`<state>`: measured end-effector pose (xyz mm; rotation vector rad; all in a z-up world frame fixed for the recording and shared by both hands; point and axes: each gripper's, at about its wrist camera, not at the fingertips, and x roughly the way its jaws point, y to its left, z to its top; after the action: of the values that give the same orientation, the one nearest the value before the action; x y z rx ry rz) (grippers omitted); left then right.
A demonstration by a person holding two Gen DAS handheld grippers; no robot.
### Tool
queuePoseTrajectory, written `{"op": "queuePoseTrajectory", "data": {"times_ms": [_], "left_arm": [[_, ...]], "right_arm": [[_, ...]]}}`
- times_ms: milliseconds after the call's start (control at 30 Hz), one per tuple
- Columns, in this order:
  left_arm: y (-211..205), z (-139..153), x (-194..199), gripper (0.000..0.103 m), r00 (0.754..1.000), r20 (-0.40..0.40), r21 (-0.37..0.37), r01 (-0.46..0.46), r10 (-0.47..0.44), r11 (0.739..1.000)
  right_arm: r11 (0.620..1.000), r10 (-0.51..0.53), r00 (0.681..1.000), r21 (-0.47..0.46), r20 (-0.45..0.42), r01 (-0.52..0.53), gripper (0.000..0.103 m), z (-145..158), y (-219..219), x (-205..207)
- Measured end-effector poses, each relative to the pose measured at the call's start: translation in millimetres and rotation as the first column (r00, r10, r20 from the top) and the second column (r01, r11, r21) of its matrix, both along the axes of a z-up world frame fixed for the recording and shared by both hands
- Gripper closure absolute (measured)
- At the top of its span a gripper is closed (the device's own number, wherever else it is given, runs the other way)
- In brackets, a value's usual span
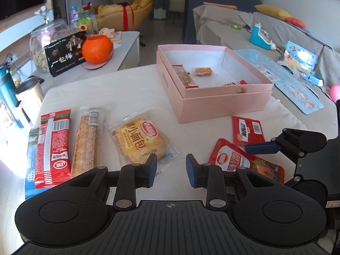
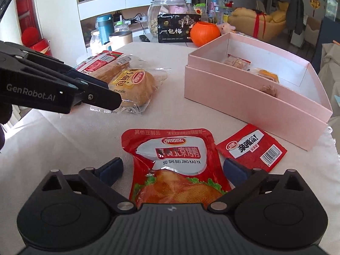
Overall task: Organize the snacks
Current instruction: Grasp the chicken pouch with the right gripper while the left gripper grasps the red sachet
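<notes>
Tabletop: duck pouch [image 2: 176,167] bottom hidden.

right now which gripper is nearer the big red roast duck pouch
Right. The right gripper is open with the roast duck pouch lying between its fingers; the left gripper is empty, off to the pouch's side near the bread packet.

Both fisheye cameras are sitting on the grippers, looking forward and steeply down, close over the white table [image 1: 127,80]. The left wrist view is facing the sofa side; the right is facing the shelves. Both are sharing the pink box [image 1: 212,97] [image 2: 244,93] and bread packet [image 1: 140,142] [image 2: 136,87].
</notes>
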<state>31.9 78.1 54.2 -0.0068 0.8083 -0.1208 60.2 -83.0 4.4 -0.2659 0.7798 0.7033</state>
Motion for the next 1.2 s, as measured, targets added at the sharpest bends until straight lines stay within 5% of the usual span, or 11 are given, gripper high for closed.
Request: {"op": "queuePoseTrajectory", "data": {"times_ms": [133, 300, 467, 567, 700, 800, 933, 1033, 1200], "left_arm": [[-5, -1, 1, 0.069, 1.000, -0.003, -0.001, 0.015, -0.015, 1.000], [-14, -2, 8, 0.069, 0.999, -0.009, 0.004, 0.031, -0.031, 1.000], [-25, -3, 12, 0.069, 0.998, -0.013, 0.006, 0.060, -0.060, 0.998], [-27, -5, 13, 0.069, 0.998, -0.020, 0.008, 0.066, -0.066, 0.998], [-20, -9, 11, 0.069, 0.999, -0.025, -0.006, 0.046, -0.046, 0.999], [-12, -12, 6, 0.069, 0.999, -0.028, -0.026, 0.030, -0.031, 0.999], [2, -19, -6, 0.069, 0.999, -0.043, -0.067, 0.013, -0.016, 0.998], [15, -23, -14, 0.069, 0.998, -0.060, -0.084, -0.022, 0.017, 0.996], [33, -25, -26, 0.069, 0.995, -0.069, -0.091, -0.076, 0.070, 0.993]], "right_arm": [[1.000, -0.006, 1.000, 0.031, -0.017, 0.006, 0.032, 9, -11, -16], [0.998, -0.053, 0.998, 0.028, -0.028, 0.054, 0.041, 11, -30, -34], [0.989, -0.145, 0.989, -0.003, -0.021, 0.145, 0.042, 12, -53, -34], [0.989, -0.115, 0.987, 0.078, -0.111, 0.124, 0.039, 23, -67, -28], [0.958, -0.170, 0.979, 0.213, -0.114, 0.191, 0.017, 46, -79, -13], [0.932, -0.300, 0.947, 0.178, -0.111, 0.316, 0.017, 46, -72, 21], [0.889, -0.409, 0.883, 0.117, -0.231, 0.442, 0.024, 18, -56, 72], [0.922, -0.363, 0.918, 0.080, -0.157, 0.379, 0.032, 11, -25, 76], [0.985, -0.057, 0.973, 0.147, -0.224, 0.092, 0.033, 13, 18, 63]]}}
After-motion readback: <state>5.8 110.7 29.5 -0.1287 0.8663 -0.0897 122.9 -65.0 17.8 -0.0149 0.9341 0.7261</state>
